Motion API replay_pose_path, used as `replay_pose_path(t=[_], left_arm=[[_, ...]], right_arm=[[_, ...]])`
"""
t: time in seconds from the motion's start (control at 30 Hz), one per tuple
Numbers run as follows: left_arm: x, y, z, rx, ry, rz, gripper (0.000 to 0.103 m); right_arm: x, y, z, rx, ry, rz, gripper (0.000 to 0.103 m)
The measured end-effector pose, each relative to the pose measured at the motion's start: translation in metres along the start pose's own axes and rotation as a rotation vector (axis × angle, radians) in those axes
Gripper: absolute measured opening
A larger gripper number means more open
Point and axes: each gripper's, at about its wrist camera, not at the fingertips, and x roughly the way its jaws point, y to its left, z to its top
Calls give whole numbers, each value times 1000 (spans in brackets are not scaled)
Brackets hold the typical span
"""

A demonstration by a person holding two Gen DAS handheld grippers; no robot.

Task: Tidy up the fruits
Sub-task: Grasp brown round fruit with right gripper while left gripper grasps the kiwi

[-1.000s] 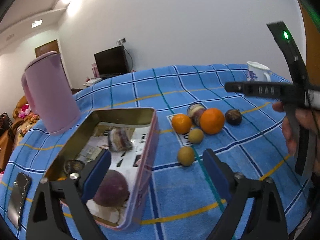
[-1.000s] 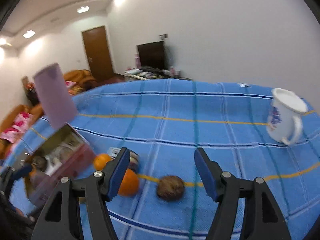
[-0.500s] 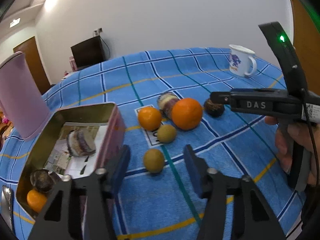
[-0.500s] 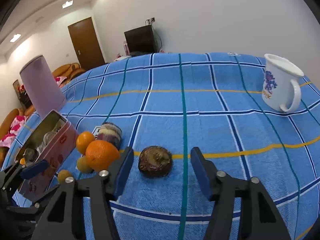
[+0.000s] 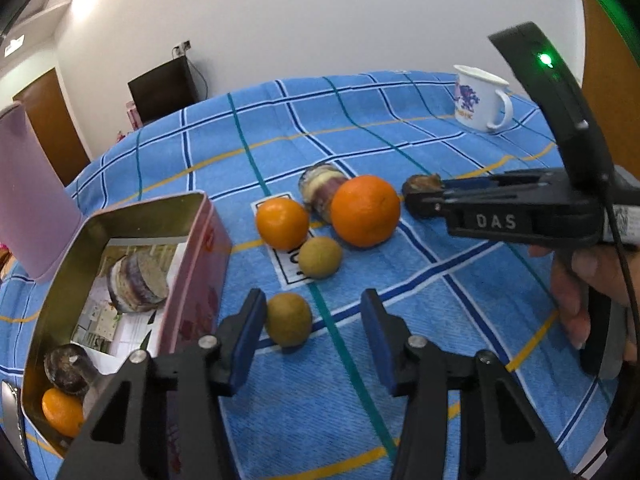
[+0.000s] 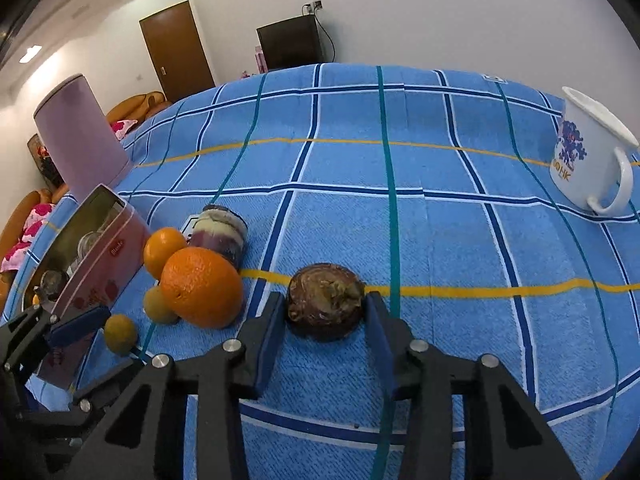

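Counted on the cloth: two oranges, large (image 5: 365, 211) and small (image 5: 282, 223); two yellow-green fruits (image 5: 320, 257) (image 5: 288, 319); one brown fruit (image 6: 326, 306); one purple-banded piece (image 5: 321, 186). One tin (image 5: 200, 264) at 9 o'clock; one mug (image 6: 591, 162) at 2 o'clock.

The right gripper (image 6: 326, 320) tilts down at the cloth, its jaws just closed in, both blue pads pressed on a dark brown fruit (image 6: 325, 305). A hand (image 5: 588, 280) holds its handle. The left gripper (image 5: 314, 334) angles downward, jaws parted, gripping nothing.
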Motion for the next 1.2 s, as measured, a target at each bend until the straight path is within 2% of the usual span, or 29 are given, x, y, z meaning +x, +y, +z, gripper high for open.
replay_pose_path(t=[0.23, 0.33, 0.47, 0.6, 0.73, 0.93, 1.2], left_arm=[[2, -10, 0, 49, 6, 53, 50], [3, -4, 1, 20, 7, 34, 50], [-3, 4, 1, -17, -23, 4, 33], [-3, 18, 1, -82, -20, -47, 33], [-3, 19, 0, -92, -19, -56, 36], [3, 8, 4, -43, 8, -28, 54], [16, 9, 7, -26, 62, -1, 53]], right_arm=[[-1, -3, 1, 13, -4, 20, 42], [-3, -9, 1, 41, -12, 36, 42], [-8, -10, 0, 49, -34, 35, 42], [-9, -9, 1, 42, -36, 30, 42], [-9, -8, 0, 31, -35, 27, 42], [-3, -7, 1, 30, -7, 42, 42], [-4, -4, 1, 16, -13, 41, 42]])
